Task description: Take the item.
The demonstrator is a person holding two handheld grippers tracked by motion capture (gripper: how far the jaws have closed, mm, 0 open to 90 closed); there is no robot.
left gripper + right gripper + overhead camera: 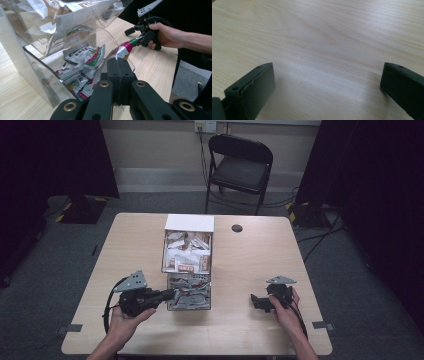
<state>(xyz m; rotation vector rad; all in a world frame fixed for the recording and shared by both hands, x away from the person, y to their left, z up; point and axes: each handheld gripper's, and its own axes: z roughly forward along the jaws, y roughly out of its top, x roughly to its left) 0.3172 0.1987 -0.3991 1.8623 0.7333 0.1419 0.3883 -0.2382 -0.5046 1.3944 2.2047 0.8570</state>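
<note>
Two grippers sit low over the bench (240, 270). The left gripper (119, 65) has its fingers pinched on a sachet (122, 51), whose long axis runs straight ahead beyond the fingertips, above the clear bin (37, 72). The right gripper's (327, 82) fingers stand wide, bare bench between.

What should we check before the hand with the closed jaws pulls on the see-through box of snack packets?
1. Left gripper jaws closed on the front wall of the clear box: ok.
2. Are the jaws pinching a packet too: cannot tell.
3. Right gripper jaws open, nothing between them: ok.
4. Right gripper stays away from the box, over bare table: ok.
5. Free table in front of the box: ok.
6. Packets stay inside the lower compartment: ok.
</note>
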